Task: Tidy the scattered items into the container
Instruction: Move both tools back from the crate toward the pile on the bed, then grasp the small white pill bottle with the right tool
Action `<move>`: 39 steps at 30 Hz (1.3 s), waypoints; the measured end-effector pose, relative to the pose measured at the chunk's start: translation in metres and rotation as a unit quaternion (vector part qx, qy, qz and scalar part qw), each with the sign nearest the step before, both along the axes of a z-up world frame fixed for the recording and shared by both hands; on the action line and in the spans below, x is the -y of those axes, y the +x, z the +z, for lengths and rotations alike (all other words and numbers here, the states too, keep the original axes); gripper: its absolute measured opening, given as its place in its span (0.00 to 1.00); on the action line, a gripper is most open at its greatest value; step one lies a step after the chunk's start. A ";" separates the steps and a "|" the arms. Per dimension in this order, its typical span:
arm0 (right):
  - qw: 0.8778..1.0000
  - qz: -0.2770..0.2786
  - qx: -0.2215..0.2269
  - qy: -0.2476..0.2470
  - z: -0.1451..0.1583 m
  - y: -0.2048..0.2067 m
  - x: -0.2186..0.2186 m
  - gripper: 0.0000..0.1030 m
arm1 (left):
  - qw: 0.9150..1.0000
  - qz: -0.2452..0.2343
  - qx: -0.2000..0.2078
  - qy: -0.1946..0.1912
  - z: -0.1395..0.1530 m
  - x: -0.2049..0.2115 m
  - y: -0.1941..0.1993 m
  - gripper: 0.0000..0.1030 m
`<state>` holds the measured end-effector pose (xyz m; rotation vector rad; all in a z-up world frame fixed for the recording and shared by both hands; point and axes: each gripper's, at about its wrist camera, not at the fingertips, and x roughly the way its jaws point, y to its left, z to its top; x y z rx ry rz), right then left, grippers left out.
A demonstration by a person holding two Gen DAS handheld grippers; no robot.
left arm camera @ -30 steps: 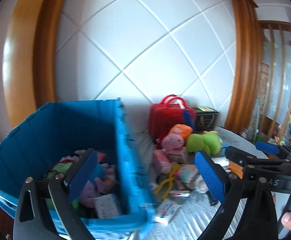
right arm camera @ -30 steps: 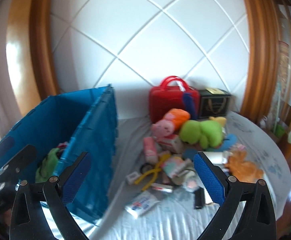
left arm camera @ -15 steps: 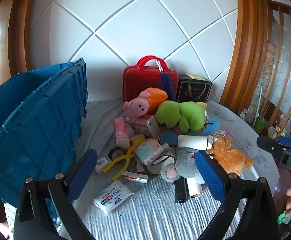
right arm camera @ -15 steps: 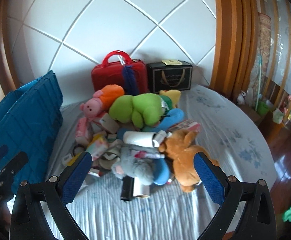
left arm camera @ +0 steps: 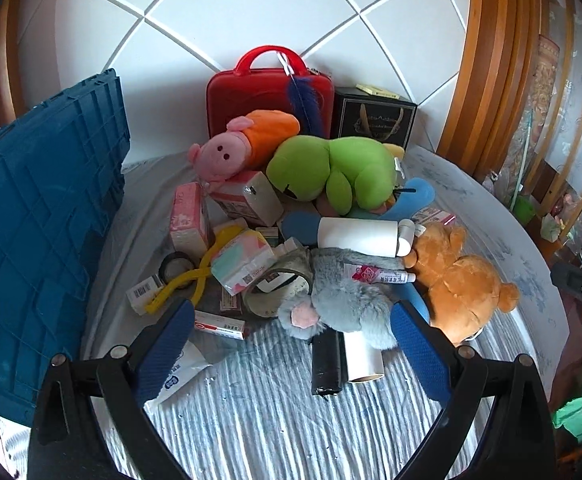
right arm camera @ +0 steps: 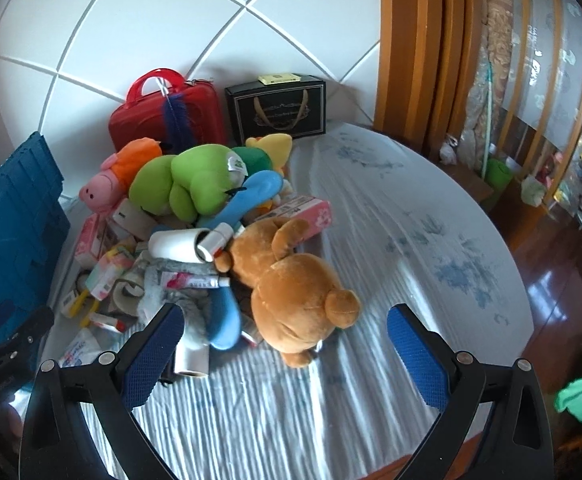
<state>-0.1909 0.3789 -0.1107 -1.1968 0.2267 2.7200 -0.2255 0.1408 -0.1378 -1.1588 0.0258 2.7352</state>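
A heap of items lies on a round table: a brown teddy bear, a grey plush mouse, a green plush, a pink pig plush, a white roll, small boxes and yellow tongs. The blue crate stands at the left. My left gripper hangs open just short of the grey mouse. My right gripper is open, close above the teddy bear's near side. Neither holds anything.
A red case and a black gift box lean against the tiled wall behind the heap. The striped tablecloth spreads bare to the right. A wooden frame and floor clutter lie beyond the table's right edge.
Both grippers have swung right, away from the blue crate, and closed in on the heap. The crate's inside has left the left wrist view. Both stayed open.
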 end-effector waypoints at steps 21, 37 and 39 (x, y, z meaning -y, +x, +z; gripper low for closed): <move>0.959 0.273 0.071 -0.018 -0.066 -0.150 -0.023 0.55 | 0.994 0.092 0.058 -0.031 -0.063 -0.089 -0.086 0.97; 0.914 0.390 0.114 0.011 -0.114 -0.208 0.034 0.62 | 0.989 0.106 0.098 -0.043 -0.106 -0.075 -0.144 0.96; 0.916 0.384 0.117 0.018 -0.117 -0.210 0.034 0.53 | 0.989 0.104 0.099 -0.037 -0.108 -0.076 -0.148 0.96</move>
